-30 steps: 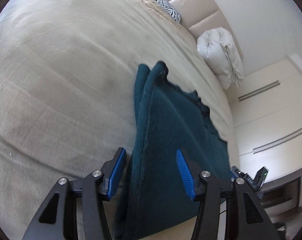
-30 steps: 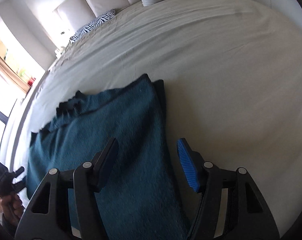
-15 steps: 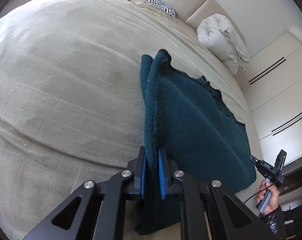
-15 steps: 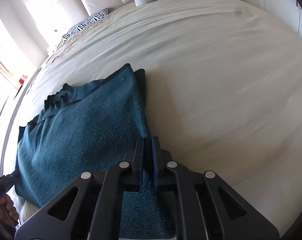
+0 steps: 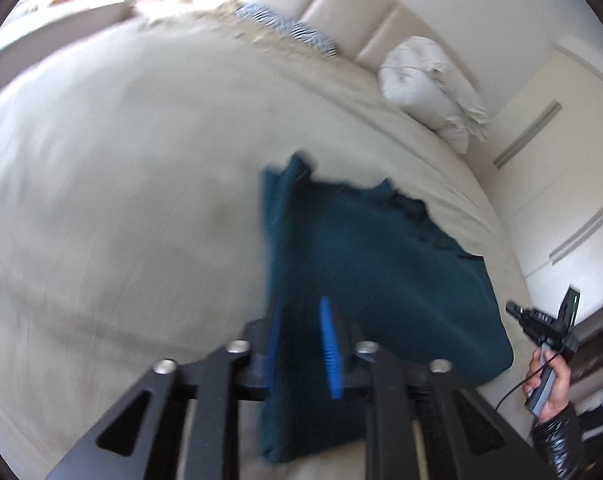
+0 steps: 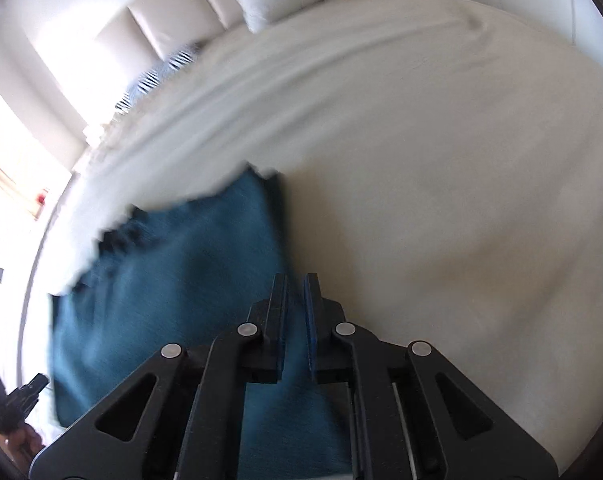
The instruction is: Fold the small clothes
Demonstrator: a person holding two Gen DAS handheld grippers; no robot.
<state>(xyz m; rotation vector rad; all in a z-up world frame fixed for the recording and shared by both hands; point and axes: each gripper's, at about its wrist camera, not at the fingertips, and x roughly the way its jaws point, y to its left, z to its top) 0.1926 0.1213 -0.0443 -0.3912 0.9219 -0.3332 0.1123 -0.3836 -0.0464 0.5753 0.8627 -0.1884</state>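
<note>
A dark teal knitted garment (image 5: 381, 264) lies on the beige bed, its near edge lifted; it also shows in the right wrist view (image 6: 169, 280). My left gripper (image 5: 301, 332) is shut on the garment's near left edge, the cloth held between its blue pads. My right gripper (image 6: 295, 312) is shut on the garment's near right edge. Both frames are motion-blurred. The right gripper (image 5: 549, 328) and the hand holding it show at the right of the left wrist view.
The bed cover (image 5: 121, 200) stretches wide to the left and far side. A white folded duvet (image 5: 433, 88) and a zebra-print pillow (image 5: 289, 30) lie by the headboard. White wardrobe doors (image 5: 561, 168) stand at the right.
Both grippers closed on the garment's near edge and have since lifted and pulled it; the views have tilted up and blurred, and the left jaws look slightly wider than half a second ago.
</note>
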